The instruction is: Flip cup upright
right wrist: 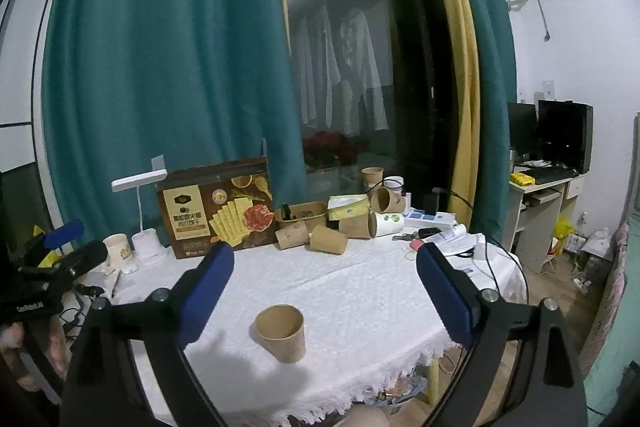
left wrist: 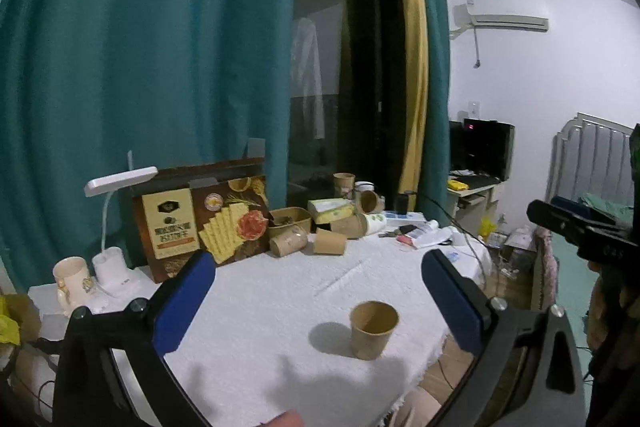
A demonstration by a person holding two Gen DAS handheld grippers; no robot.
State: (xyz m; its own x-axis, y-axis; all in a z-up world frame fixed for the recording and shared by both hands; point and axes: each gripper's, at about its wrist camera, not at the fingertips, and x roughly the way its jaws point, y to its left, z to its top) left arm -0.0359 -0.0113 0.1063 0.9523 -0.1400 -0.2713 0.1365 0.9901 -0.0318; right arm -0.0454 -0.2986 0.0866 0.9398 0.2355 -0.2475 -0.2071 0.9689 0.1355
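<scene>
A brown paper cup (left wrist: pixel 373 329) stands upright, mouth up, on the white tablecloth (left wrist: pixel 280 291) near the front edge. It also shows in the right wrist view (right wrist: pixel 281 331). My left gripper (left wrist: pixel 320 267) is open and empty, held above and behind the cup. My right gripper (right wrist: pixel 326 259) is open and empty too, with the cup below it, nearer its left finger. The right gripper's body shows at the right edge of the left wrist view (left wrist: pixel 580 227); the left gripper's body shows at the left edge of the right wrist view (right wrist: pixel 52 267).
At the table's back lie several brown paper cups (left wrist: pixel 328 241) on their sides, a cracker box (left wrist: pixel 204 223), a tissue pack (left wrist: pixel 332 209), a white desk lamp (left wrist: pixel 116 227) and a mug (left wrist: pixel 72 283). Teal curtains (left wrist: pixel 140 67) hang behind. A desk with a monitor (right wrist: pixel 560 139) stands at right.
</scene>
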